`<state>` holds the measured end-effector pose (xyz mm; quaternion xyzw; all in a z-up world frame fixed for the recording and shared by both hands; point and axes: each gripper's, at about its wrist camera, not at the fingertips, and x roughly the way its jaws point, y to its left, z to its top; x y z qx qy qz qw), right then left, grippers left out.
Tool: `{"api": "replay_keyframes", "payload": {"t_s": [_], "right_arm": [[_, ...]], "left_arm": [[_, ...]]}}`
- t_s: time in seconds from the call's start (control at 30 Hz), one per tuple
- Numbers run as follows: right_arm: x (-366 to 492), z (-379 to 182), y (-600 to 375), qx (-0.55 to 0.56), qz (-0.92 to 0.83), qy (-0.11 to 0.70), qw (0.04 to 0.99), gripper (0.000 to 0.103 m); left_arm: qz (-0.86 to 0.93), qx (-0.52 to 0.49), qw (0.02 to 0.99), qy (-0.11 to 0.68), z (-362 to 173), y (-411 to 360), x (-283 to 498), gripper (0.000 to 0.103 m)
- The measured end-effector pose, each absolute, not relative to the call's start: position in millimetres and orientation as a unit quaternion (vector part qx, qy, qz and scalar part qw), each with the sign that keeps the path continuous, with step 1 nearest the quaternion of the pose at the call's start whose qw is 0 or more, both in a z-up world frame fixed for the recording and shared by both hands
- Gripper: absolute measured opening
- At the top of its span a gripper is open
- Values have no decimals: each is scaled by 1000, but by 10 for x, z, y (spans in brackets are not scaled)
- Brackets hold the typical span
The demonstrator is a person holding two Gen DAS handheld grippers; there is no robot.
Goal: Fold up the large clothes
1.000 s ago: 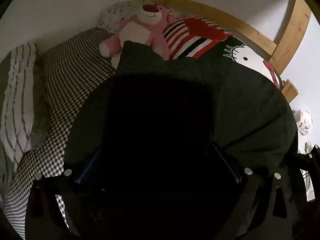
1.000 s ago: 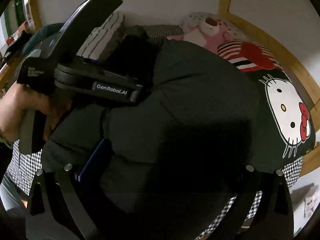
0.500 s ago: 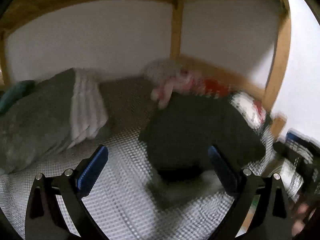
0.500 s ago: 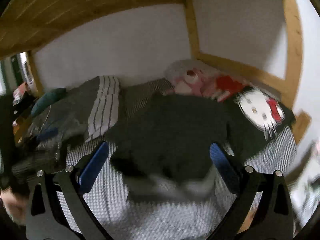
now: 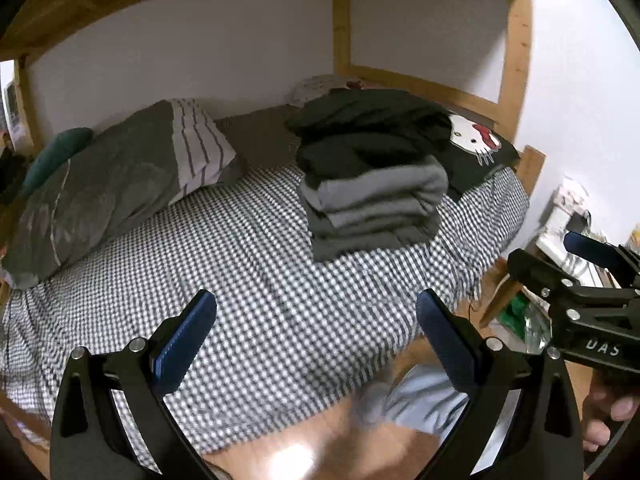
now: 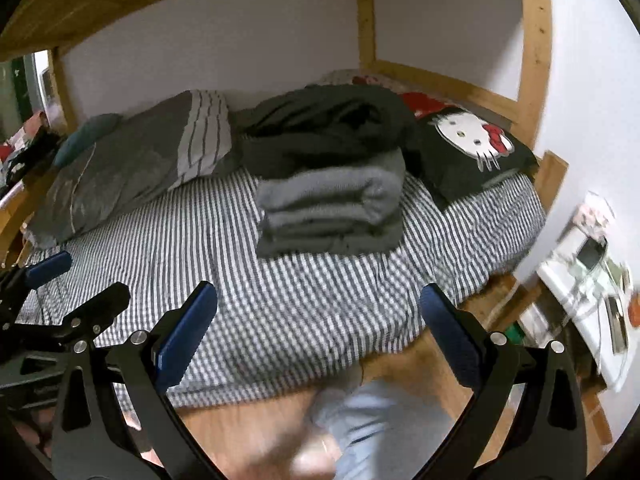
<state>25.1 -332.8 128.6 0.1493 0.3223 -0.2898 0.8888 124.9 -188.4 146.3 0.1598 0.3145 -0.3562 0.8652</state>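
A folded dark garment lies on top of a stack of folded grey clothes on the checked bed. The same dark garment and grey stack show in the right wrist view. My left gripper is open and empty, held back over the bed's near edge. My right gripper is open and empty too, well short of the stack. The right gripper also shows at the right of the left wrist view, and the left one at the left of the right wrist view.
A grey striped pillow lies at the left of the bed. A black Hello Kitty cushion sits behind the stack. The wooden bed frame rises at the back right. A cluttered white stand is to the right, with wooden floor below.
Both grippers let go of the dark garment and pulled back and up from it. It now rests on the grey stack, and both sets of fingers are open and empty.
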Motion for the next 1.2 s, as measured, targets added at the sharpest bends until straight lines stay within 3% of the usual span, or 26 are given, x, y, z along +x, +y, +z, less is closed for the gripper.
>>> {"api": "replay_keyframes", "payload": {"t_s": [0.57, 1.2], "right_arm": [[-700, 1368, -2401, 115, -298, 317, 893, 99], [-763, 1054, -2172, 70, -305, 346, 885, 99]], "left_arm": [[-336, 179, 879, 287, 1423, -1178, 311, 98], [-341, 186, 868, 309, 1097, -1100, 290, 98]]}}
